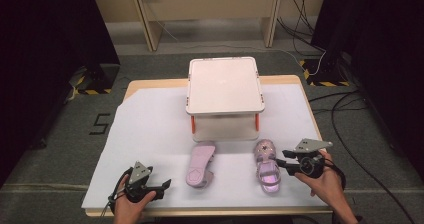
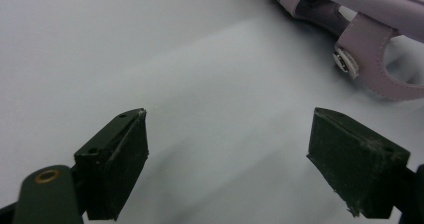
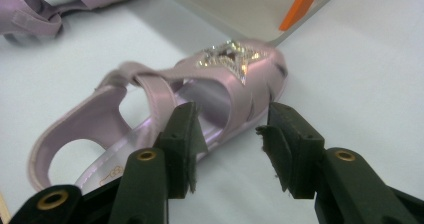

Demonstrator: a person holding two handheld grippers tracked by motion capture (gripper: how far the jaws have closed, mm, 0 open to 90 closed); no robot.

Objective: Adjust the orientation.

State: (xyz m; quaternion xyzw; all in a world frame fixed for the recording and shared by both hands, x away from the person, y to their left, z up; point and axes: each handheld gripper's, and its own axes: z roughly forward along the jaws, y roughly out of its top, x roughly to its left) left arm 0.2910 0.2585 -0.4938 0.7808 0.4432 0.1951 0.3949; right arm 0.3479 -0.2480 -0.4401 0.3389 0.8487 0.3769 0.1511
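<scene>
Two lilac child's sandals lie on the white cloth in front of a small shelf. The right sandal [image 1: 266, 166] stands upright with a glittery star on its toe [image 3: 227, 56]. The left sandal [image 1: 201, 163] lies sole up; its strap and buckle [image 2: 370, 59] show in the left gripper view. My right gripper [image 1: 280, 161] [image 3: 230, 134] is at the right sandal's side, jaws partly apart, one jaw over the sole's edge and neither pad pressing on it. My left gripper [image 1: 167, 186] [image 2: 227, 149] rests open over bare cloth, left of the overturned sandal.
A white two-level shelf [image 1: 225, 84] with orange legs [image 3: 305, 6] stands at the middle back of the table. The white cloth [image 1: 150, 134] covers most of the tabletop. Cables trail across the floor at the right [image 1: 350, 134].
</scene>
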